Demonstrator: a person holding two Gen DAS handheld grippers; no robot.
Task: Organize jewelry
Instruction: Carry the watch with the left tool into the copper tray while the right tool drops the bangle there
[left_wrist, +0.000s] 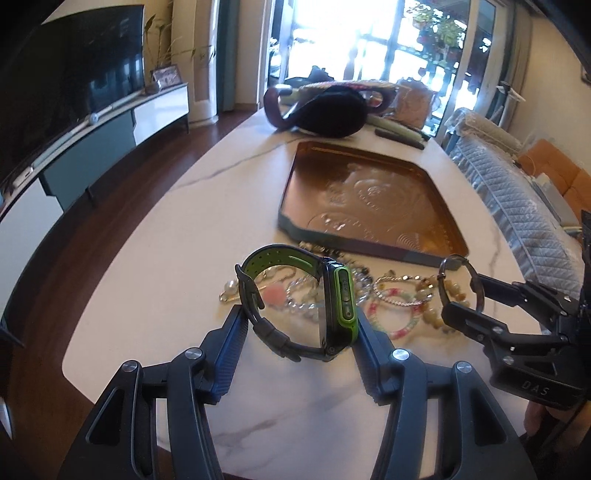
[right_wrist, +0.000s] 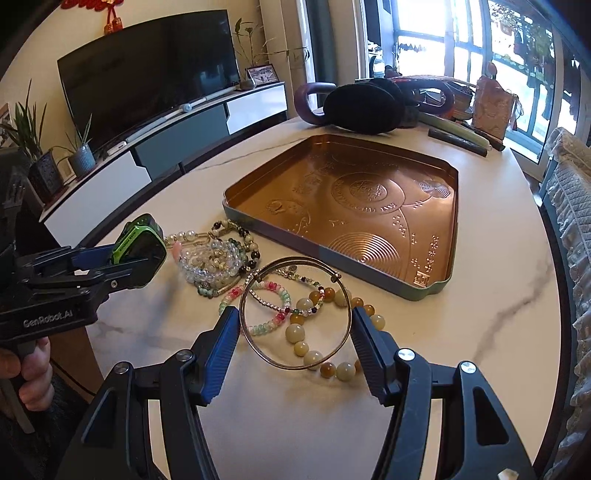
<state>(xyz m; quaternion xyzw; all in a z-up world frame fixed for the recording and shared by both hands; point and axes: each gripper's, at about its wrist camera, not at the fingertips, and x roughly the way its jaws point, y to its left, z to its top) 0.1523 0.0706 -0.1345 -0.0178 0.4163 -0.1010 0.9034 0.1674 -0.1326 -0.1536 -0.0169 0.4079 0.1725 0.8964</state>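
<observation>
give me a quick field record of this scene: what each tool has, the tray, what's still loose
left tool: shut on watch, lifted off the table
right tool: shut on bangle, above the bracelets
tray: copper, nothing in it
bracelets: loose in a heap on the table, in front of the tray
</observation>
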